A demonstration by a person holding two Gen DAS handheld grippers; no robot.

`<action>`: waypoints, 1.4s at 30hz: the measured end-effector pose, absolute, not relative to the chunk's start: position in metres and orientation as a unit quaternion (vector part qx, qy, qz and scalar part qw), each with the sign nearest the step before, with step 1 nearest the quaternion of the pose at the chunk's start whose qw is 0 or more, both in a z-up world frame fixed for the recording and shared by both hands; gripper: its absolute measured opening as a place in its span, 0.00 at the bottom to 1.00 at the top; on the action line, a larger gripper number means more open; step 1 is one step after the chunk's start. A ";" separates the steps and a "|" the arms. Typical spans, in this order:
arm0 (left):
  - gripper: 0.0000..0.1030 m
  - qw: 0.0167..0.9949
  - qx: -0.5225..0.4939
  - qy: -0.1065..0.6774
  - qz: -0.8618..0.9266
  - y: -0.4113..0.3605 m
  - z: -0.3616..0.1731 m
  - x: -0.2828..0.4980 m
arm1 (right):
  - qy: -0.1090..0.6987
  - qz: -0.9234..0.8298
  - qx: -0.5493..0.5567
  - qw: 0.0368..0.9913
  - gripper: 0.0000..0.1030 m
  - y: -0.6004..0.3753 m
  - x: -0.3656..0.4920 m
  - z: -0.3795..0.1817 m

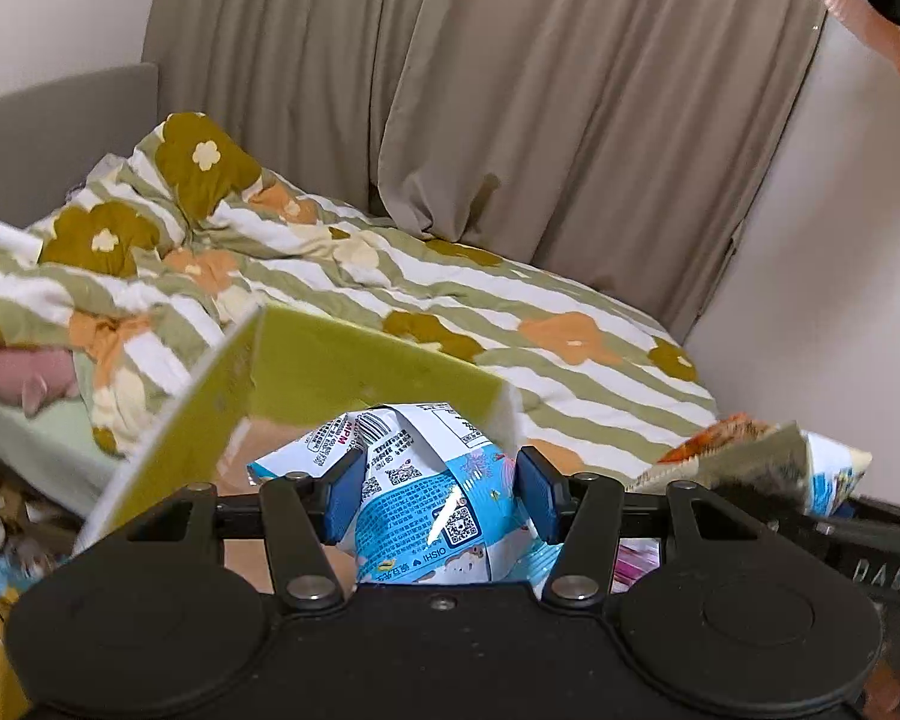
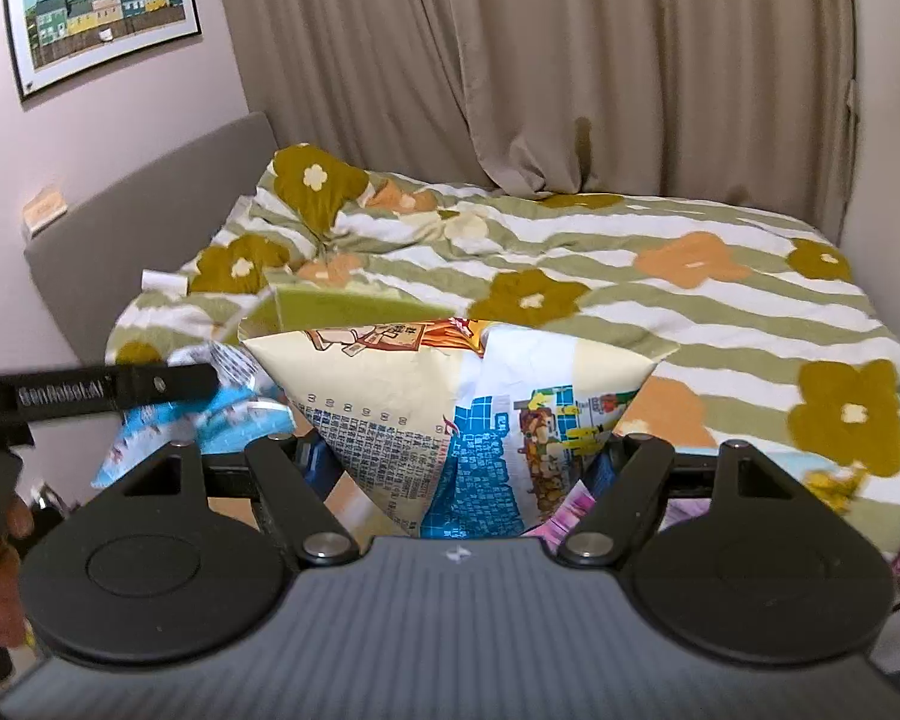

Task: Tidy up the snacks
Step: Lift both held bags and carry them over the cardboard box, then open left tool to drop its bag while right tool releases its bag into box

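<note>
Green box flap (image 1: pixel 330 366) behind both snack bags (image 1: pixel 414 480)

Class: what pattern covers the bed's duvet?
Green-and-white stripes with flowers on the duvet; right wrist view.

"oishi", upside down, on the blue snack bag (image 1: pixel 426 516); "genrobot.ai" on the left tongs (image 2: pixel 90 393).

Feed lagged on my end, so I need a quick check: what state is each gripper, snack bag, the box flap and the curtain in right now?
left gripper: shut on blue-and-white snack bag.
blue-and-white snack bag: crumpled, pinched, held up.
right gripper: shut on cream snack bag.
cream snack bag: puffed, held up.
green box flap: raised, open.
curtain: drawn shut.
quilt: rumpled on the bed.
</note>
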State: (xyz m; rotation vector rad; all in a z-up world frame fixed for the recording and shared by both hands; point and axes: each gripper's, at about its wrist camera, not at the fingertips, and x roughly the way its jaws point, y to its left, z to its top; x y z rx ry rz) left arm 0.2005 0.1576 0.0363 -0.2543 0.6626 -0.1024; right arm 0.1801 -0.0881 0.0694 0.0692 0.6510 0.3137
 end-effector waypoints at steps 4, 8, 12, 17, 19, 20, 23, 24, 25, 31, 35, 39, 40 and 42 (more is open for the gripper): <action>0.57 0.930 -0.114 0.344 -0.067 0.193 0.021 0.242 | 0.331 0.145 0.043 0.932 0.87 -0.040 0.215 0.067; 0.57 0.921 -0.094 0.365 -0.095 0.213 -0.002 0.280 | 0.351 0.123 0.053 0.927 0.87 -0.001 0.249 0.057; 0.59 0.914 -0.066 0.382 -0.125 0.220 -0.024 0.309 | 0.374 0.089 0.054 0.922 0.87 0.022 0.277 0.037; 0.93 0.904 -0.052 0.405 -0.124 0.225 -0.042 0.323 | 0.401 0.055 0.059 0.913 0.87 0.035 0.293 0.019; 0.93 0.908 -0.040 0.400 -0.121 0.228 -0.041 0.319 | 0.407 0.050 0.055 0.910 0.87 0.037 0.296 0.016; 0.93 0.908 -0.032 0.401 -0.117 0.229 -0.041 0.318 | 0.408 0.053 0.049 0.910 0.87 0.039 0.297 0.014; 0.93 0.913 -0.020 0.394 -0.101 0.233 -0.034 0.309 | 0.414 0.060 0.048 0.907 0.87 0.043 0.301 0.011; 0.94 0.916 -0.019 0.390 -0.097 0.235 -0.030 0.303 | 0.416 0.063 0.049 0.906 0.87 0.044 0.303 0.012; 0.94 0.917 -0.018 0.387 -0.093 0.236 -0.027 0.301 | 0.417 0.067 0.048 0.905 0.87 0.045 0.304 0.012; 0.94 0.926 -0.002 0.373 -0.062 0.242 -0.015 0.282 | 0.441 0.103 0.038 0.891 0.87 0.055 0.313 0.013; 0.94 0.929 -0.008 0.368 -0.038 0.248 -0.012 0.278 | 0.458 0.117 0.031 0.881 0.87 0.062 0.324 0.013; 0.94 0.930 -0.022 0.365 -0.027 0.254 -0.011 0.278 | 0.467 0.141 0.022 0.872 0.87 0.073 0.333 0.013; 0.94 0.930 -0.023 0.365 -0.023 0.255 -0.011 0.278 | 0.471 0.143 0.016 0.870 0.88 0.076 0.335 0.011; 0.94 0.930 -0.025 0.366 -0.017 0.257 -0.012 0.278 | 0.482 0.148 0.016 0.863 0.89 0.081 0.342 0.005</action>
